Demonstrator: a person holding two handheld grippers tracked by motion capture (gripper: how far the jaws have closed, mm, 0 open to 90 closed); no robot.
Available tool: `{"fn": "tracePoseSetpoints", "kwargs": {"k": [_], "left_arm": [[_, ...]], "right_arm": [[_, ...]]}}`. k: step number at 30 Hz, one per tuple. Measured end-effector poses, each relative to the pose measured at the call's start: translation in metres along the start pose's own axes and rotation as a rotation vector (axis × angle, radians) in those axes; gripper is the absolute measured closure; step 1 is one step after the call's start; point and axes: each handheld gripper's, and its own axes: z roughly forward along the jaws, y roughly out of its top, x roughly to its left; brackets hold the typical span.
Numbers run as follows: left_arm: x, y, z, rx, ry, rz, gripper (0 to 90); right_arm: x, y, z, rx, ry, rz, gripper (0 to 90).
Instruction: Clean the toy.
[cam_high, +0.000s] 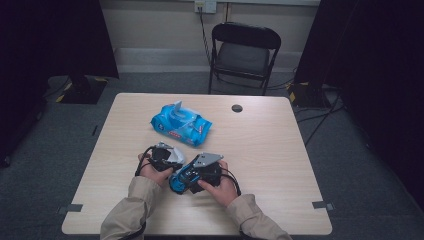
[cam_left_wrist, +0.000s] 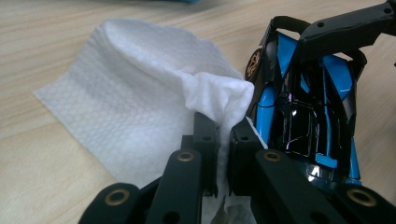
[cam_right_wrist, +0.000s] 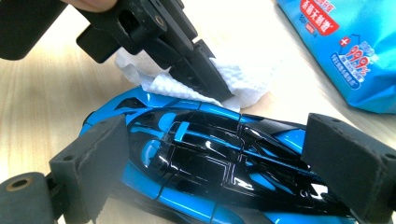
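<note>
1. The toy car (cam_right_wrist: 205, 158), blue and black with a glossy body, sits low on the near half of the table (cam_high: 280, 150), just in front of the person.
2. The right gripper (cam_right_wrist: 210, 163) is clamped on the toy car: in the right gripper view one black pad presses its nose end and the other its tail end, so the car lies lengthwise between the jaws.
3. In the high view the right gripper (cam_high: 197, 172) with its grey plate lies over the car, whose blue body (cam_high: 177, 181) shows at its left end.
4. The left gripper (cam_left_wrist: 223, 140) is closed tight on a white wipe (cam_left_wrist: 140, 93), a bunched fold of which rises between the two fingertips.
5. The rest of the wipe spreads out on the table to the left of the jaws in the left gripper view.
6. In the right gripper view the left gripper (cam_right_wrist: 219, 91) comes in from the upper left, its tip and the wipe (cam_right_wrist: 243, 81) touching the far side edge of the car's body.
7. In the left gripper view the car (cam_left_wrist: 303, 116) stands just to the right of the pinched wipe, touching it.
8. A blue pack of wipes (cam_high: 181, 125), its lid flap raised, lies farther back on the table, apart from both grippers.
</note>
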Motion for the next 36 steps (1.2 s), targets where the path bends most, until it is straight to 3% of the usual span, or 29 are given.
{"fn": "tracePoseSetpoints", "kwargs": {"k": [2, 10, 18, 36], "left_arm": [[0.002, -0.002, -0.002, 0.025, 0.010, 0.001, 83.3], [0.005, -0.012, -0.009, 0.004, -0.004, -0.015, 83.7], [0.010, -0.025, -0.022, 0.019, -0.013, -0.023, 83.7], [0.006, -0.047, -0.046, 0.030, -0.035, -0.035, 84.8]], "right_arm": [[0.001, 0.000, 0.000, 0.000, -0.001, -0.001, 6.9], [-0.002, 0.000, -0.001, 0.002, -0.004, 0.002, 6.9], [-0.002, 0.000, -0.001, 0.001, -0.004, 0.002, 6.9], [-0.001, -0.001, -0.001, -0.006, -0.007, 0.002, 6.9]]}}
